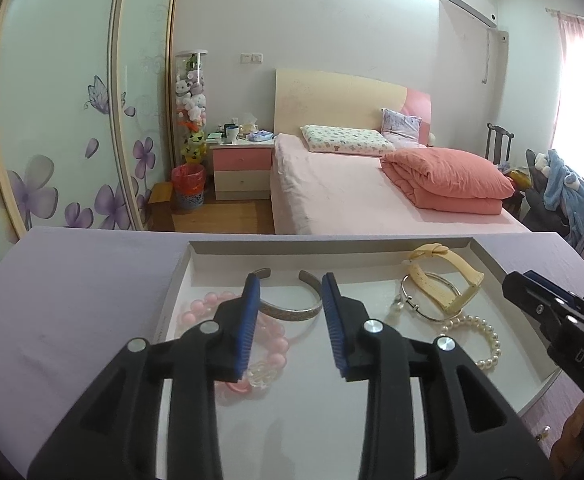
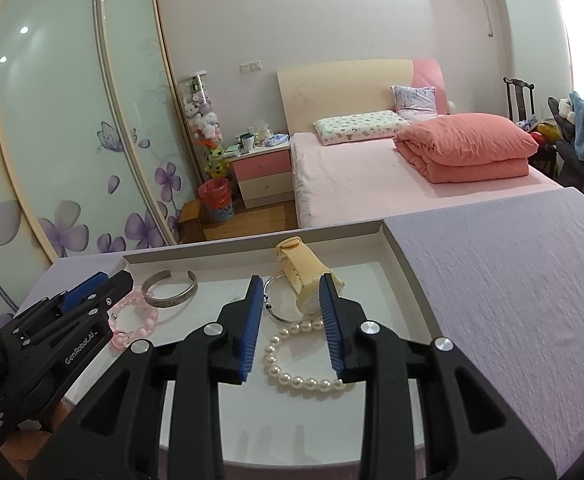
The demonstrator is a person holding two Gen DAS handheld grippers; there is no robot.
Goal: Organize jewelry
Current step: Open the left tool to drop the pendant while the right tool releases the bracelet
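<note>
we see a shallow white tray (image 1: pixel 488 258) on the lavender-covered bench (image 1: pixel 72 300), holding all the jewelry. the left gripper (image 1: pixel 290 322) hangs over the silver cuff bangle (image 1: pixel 288 312) and pink bead bracelet (image 1: pixel 196 312), jaws apart and gripping nothing. the right gripper (image 2: pixel 292 326) hangs over the pearl bracelet (image 2: pixel 304 380), jaws also apart and empty. a yellow watch (image 2: pixel 304 276) and thin silver bangle (image 2: pixel 270 312) crowd just beyond. past the bench stands a pink bed (image 1: pixel 344 196).
</note>
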